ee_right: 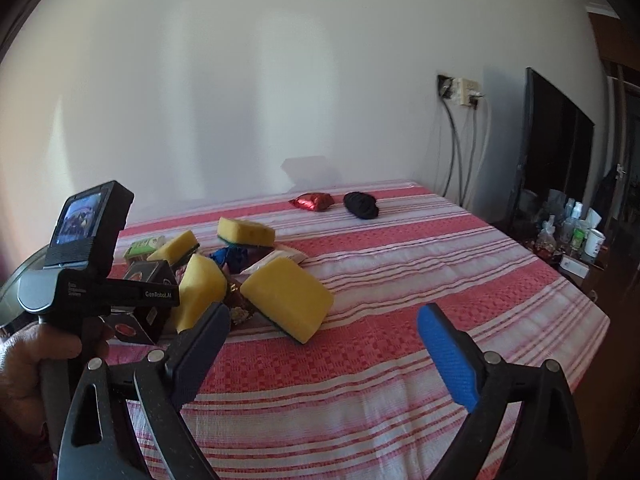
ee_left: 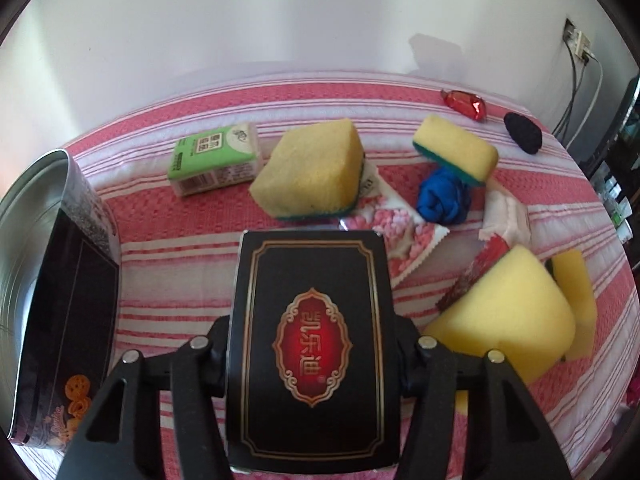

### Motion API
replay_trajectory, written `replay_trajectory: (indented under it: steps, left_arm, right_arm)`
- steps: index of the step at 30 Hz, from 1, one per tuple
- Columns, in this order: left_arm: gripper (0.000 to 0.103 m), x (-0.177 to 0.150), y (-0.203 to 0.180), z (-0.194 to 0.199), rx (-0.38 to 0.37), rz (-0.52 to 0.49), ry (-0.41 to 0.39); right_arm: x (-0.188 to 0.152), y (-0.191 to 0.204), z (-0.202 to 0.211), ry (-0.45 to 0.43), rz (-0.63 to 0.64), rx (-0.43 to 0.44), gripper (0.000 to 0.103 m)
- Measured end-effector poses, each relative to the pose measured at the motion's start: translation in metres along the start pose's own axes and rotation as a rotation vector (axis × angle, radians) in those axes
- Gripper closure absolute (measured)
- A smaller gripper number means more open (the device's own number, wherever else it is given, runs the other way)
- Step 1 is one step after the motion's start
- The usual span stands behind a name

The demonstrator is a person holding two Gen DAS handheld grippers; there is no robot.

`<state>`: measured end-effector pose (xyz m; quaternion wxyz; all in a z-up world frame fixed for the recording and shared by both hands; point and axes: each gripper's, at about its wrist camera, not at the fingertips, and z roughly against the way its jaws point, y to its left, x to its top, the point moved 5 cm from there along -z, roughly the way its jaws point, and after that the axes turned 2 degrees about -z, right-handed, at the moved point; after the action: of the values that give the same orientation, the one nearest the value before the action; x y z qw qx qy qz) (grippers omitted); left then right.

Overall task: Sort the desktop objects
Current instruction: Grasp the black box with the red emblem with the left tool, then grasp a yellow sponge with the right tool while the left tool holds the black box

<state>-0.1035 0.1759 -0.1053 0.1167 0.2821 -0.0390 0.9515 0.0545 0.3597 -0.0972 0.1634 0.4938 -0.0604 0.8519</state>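
My left gripper [ee_left: 314,344] is shut on a black box with a red oval label [ee_left: 312,344], held above the striped cloth; it also shows in the right wrist view [ee_right: 150,280]. Beyond it lie yellow sponges [ee_left: 312,168] [ee_left: 456,148] [ee_left: 508,312], a green tissue pack [ee_left: 216,158], a blue cloth ball [ee_left: 442,196] and pink printed packets [ee_left: 396,220]. My right gripper [ee_right: 324,344] is open and empty, above the cloth, to the right of the pile. A yellow sponge [ee_right: 288,298] lies just ahead of its left finger.
A metal tin [ee_left: 28,240] holding a black box [ee_left: 68,320] stands at the left. A red foil packet [ee_right: 312,201] and a black bundle [ee_right: 361,204] lie at the far edge near the wall. A dark screen [ee_right: 556,160] and bottles stand off the table's right.
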Motion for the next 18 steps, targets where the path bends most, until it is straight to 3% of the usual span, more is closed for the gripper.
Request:
replay_trajectory:
  steps: [4, 7, 12, 16, 17, 18]
  left_arm:
    - [0.047, -0.004, 0.010, 0.019, -0.032, -0.003, -0.021]
    - [0.047, -0.006, 0.019, 0.036, -0.016, -0.002, -0.066]
    - [0.047, -0.010, 0.037, 0.067, -0.012, -0.018, -0.135]
    - [0.046, -0.009, 0.048, 0.079, -0.027, -0.001, -0.153]
    - [0.046, -0.010, 0.050, 0.080, -0.026, 0.001, -0.158]
    - [0.046, -0.010, 0.051, 0.081, -0.024, 0.003, -0.162]
  right_arm:
    - [0.002, 0.005, -0.029, 0.095, 0.081, 0.073, 0.006]
    - [0.004, 0.009, -0.051, 0.164, 0.161, 0.104, 0.006]
    - [0.013, 0.008, -0.082, 0.212, 0.192, 0.175, 0.006]
    - [0.010, 0.010, -0.108, 0.284, 0.233, 0.167, 0.007]
    - [0.008, 0.010, -0.112, 0.296, 0.240, 0.158, 0.009]
    - [0.006, 0.011, -0.114, 0.307, 0.239, 0.155, 0.023]
